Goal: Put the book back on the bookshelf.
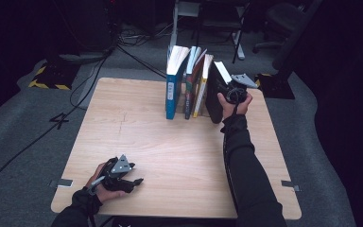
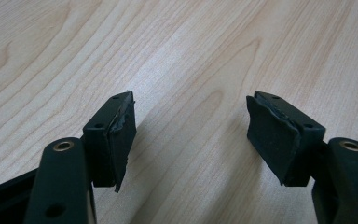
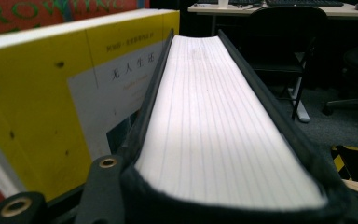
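At the near left corner of the table: the left gripper [image 1: 131, 181] is seen lying low over the wooden table [image 1: 137, 123], carried in the person's left hand [image 1: 105, 189].
Left gripper jaws: they are held moderately apart in the left gripper view, with bare wood grain between the pads [image 2: 121, 135] and nothing gripped or touched.
Row of books: a blue book [image 1: 174, 85], a darker book and a yellow book [image 1: 202, 85] are stood upright at the far middle of the table, leaning slightly.
Black book: the black book [image 1: 213, 92] is stood upright just to the right of the yellow book, at the right end of the row, its white page edge turned upward.
Right gripper: the right gripper [image 1: 231, 87] is placed at the near top corner of the black book, carried in the right hand [image 1: 234, 105].
Right gripper jaws: they are set astride the black book [image 3: 223, 121], about as wide as its thickness; whether the pads press on the covers cannot be told.
Yellow book in the right gripper view: its cover [image 3: 42, 98] is seen just beside the black book's left cover.
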Tool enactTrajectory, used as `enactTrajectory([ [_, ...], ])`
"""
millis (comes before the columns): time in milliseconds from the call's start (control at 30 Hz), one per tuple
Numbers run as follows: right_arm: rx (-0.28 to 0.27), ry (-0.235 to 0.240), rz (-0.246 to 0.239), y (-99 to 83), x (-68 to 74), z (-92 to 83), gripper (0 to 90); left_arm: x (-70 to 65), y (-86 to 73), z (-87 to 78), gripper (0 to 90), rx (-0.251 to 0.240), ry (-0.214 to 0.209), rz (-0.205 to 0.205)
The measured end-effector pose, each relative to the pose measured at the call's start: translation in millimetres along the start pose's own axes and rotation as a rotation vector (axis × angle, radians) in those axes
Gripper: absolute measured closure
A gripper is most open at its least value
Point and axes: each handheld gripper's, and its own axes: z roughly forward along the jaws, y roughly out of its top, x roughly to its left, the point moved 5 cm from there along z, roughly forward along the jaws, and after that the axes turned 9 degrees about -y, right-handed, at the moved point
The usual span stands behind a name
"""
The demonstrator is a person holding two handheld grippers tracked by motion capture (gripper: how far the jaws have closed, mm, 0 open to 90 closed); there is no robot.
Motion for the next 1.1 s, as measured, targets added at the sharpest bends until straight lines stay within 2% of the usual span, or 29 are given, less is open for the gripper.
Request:
enactTrajectory([
  [67, 0.001, 0.000, -0.006, -2.2, -1.7, -3.2, 50.2, -0.1, 0.1, 0.3, 32.4, 0.000, 0.001, -0.003],
  [200, 0.009, 0.040, -0.015, -3.2, -2.0, -6.2, 46.4, -0.4, 0.4, 0.6, 32.5, -0.001, 0.000, -0.001],
  [333, 0.015, 0.073, 0.021, -10.6, -5.7, -14.9, 36.0, -0.3, -0.2, 0.3, 32.3, -0.001, -0.003, -0.003],
  [433, 0.023, 0.102, 0.000, -20.6, -4.7, -21.9, 33.3, -0.6, -0.5, 0.1, 32.3, -0.003, -0.003, -0.006],
  [567, 0.041, 0.140, -0.046, -47.1, -1.9, -33.8, 31.9, -1.4, -0.6, -0.1, 32.3, -0.002, -0.002, -0.008],
  [667, 0.075, 0.143, -0.061, -70.1, -4.2, -33.3, 35.5, -1.7, -0.6, -0.2, 32.3, 0.000, -0.001, -0.010],
  [700, 0.091, 0.144, -0.048, -78.5, -5.4, -32.5, 39.8, -1.8, -0.7, -0.2, 32.3, 0.001, -0.001, -0.010],
  [767, 0.125, 0.153, -0.051, -92.9, -5.7, -29.2, 42.4, -1.8, -0.7, -0.1, 32.2, -0.002, -0.002, -0.013],
  [800, 0.138, 0.149, -0.050, -99.8, -6.4, -26.9, 46.5, -1.7, -0.8, -0.1, 32.1, -0.002, -0.003, -0.013],
  [833, 0.155, 0.141, -0.029, -111.3, -8.1, -23.0, 50.6, -1.7, -0.8, -0.1, 32.1, -0.003, -0.003, -0.013],
  [933, 0.150, 0.150, 0.005, -114.4, -8.4, -21.4, 50.6, -1.4, -1.0, 0.0, 32.0, -0.005, -0.005, -0.012],
  [1100, 0.131, 0.100, -0.020, -110.6, 1.1, -21.1, 50.8, -1.4, -0.9, 0.1, 31.9, -0.006, -0.006, -0.011],
])
